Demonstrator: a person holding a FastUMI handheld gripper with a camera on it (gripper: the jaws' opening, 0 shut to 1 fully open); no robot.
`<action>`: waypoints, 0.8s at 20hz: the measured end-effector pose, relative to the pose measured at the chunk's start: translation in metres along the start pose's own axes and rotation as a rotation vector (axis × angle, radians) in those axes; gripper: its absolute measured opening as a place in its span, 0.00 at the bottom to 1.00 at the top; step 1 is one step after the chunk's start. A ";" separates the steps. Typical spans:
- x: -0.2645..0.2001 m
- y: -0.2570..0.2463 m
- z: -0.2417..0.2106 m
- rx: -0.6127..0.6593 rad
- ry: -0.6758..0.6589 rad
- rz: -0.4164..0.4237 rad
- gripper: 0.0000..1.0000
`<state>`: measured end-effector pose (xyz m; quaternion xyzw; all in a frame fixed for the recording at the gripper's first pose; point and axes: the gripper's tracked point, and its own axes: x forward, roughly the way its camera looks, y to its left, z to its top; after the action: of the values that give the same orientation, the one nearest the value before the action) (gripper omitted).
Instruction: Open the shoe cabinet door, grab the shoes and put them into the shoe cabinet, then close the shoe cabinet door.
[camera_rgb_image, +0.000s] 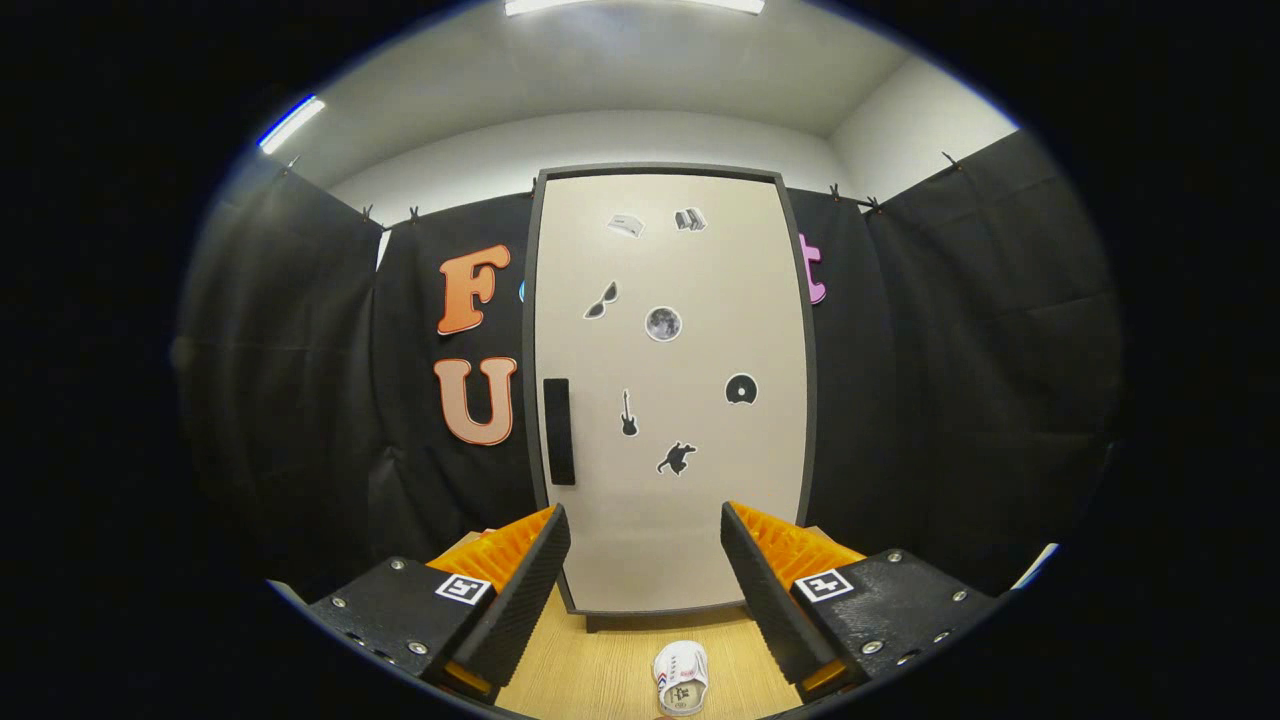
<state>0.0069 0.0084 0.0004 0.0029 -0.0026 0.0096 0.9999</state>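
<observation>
The gripper (645, 560) is held with its fingers spread wide and empty, squared on the shut cabinet (670, 400) at the far side of the table (590, 670). The handle (559, 431) sits on the door's left, likely the first target. A shoe (681, 676) lies near, between the fingers.

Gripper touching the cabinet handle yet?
Apart. The gripper view shows the open gripper with nothing between its fingers; the handle sits on the closed cabinet door beyond them.
</observation>
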 end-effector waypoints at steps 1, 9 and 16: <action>0.002 0.002 0.000 0.003 0.001 0.002 0.95; 0.043 0.040 0.003 -0.008 0.005 0.054 0.95; 0.108 0.083 0.004 -0.031 -0.003 0.098 0.95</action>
<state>0.1133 0.0936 0.0059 -0.0125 -0.0044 0.0588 0.9982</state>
